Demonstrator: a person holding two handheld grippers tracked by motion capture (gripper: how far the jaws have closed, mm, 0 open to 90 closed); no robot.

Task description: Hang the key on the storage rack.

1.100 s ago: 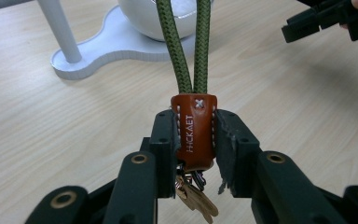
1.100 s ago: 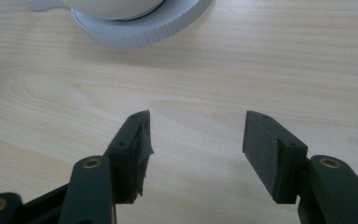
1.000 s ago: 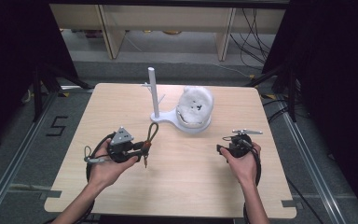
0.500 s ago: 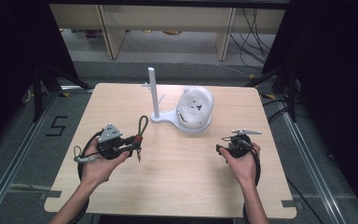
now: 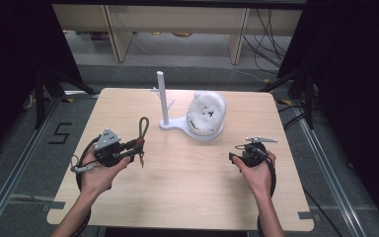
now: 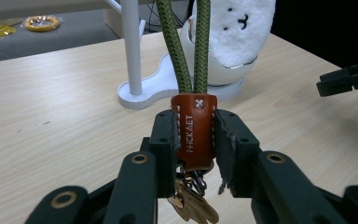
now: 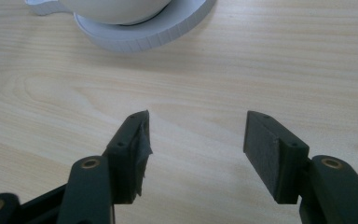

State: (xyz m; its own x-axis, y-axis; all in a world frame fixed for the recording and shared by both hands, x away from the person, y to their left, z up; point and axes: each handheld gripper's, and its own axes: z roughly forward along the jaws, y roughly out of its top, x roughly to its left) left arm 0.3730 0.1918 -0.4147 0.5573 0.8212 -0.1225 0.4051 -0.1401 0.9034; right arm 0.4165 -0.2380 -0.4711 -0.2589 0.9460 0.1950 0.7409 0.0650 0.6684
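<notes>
Desk: pale wood-grain top, bare across the near half. White stand: upright post with short side pegs on a flat base, at the far centre of the desk; rigid and apparently light, so a snagged cord could likely tip or drag it. White plush figure: soft, fuzzy, seated on the stand's round dish just right of the post. Right gripper: jaws spread wide with nothing between them, low over the desk's right side. Left gripper: jaws clamped on the keychain's leather tab, held above the desk's left side, short of the stand. Keychain: brown stitched leather tab, a green braided cord loop rising from it, metal keys hanging below. Judged light; cord limp yet holding its loop open; tab firm and the best purchase; keys free to swing.
</notes>
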